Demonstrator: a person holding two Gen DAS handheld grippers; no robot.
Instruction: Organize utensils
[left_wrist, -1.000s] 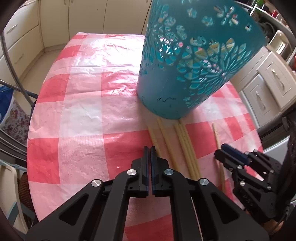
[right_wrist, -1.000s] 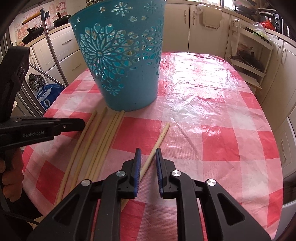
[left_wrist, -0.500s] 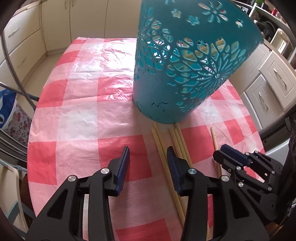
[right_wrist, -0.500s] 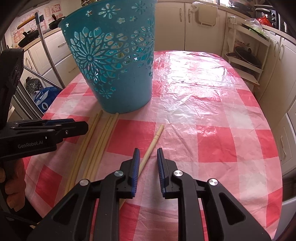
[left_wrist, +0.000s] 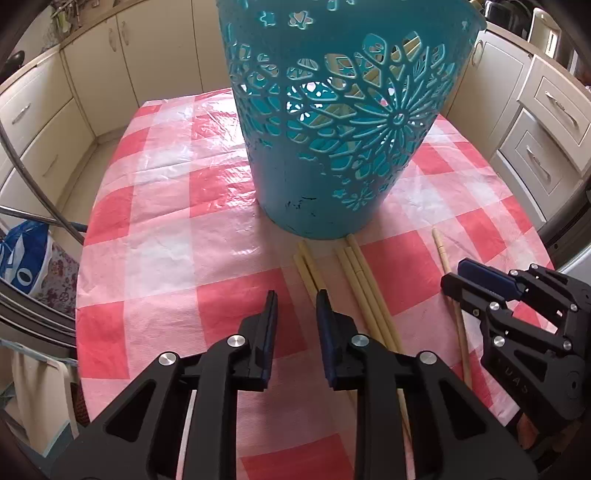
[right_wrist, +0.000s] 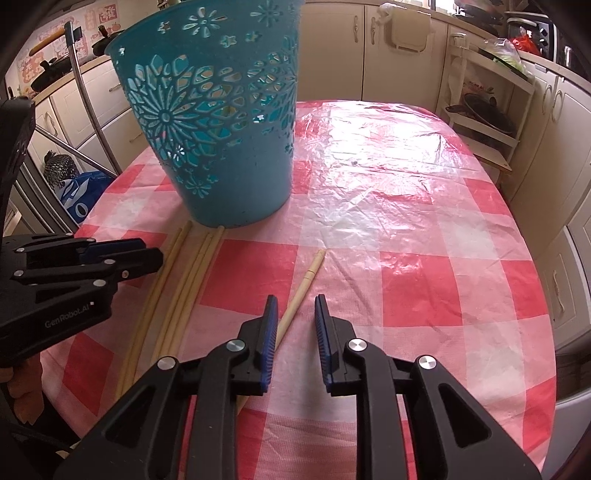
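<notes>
Left wrist view: a table under a red-and-white checked cloth (left_wrist: 155, 229) fills the scene, with cream cupboards (left_wrist: 40, 122) behind it at the far left. The left gripper (left_wrist: 295, 306) hangs over the near middle of the cloth; its jaws have just been closing but stand a little apart, with nothing between them, only bare cloth. Just right of its right finger lie a pair of pale chopsticks (left_wrist: 308, 266), and beside those a bundle of three more (left_wrist: 360, 280), all pointing away toward the foot of a teal cut-out basket (left_wrist: 332, 122) that stands upright at the far middle. Pale sticks show through the basket's holes. Further right a single chopstick (left_wrist: 445, 262) lies apart from the others, and the right gripper (left_wrist: 476, 280) is over its near part.

Right wrist view: the left gripper (right_wrist: 147, 254) comes in from the left above the five grouped chopsticks. At the near middle the right gripper (right_wrist: 295, 317) has its fingers slightly spread and gripping nothing; the single chopstick (right_wrist: 306, 277) runs diagonally under the left finger.
</notes>
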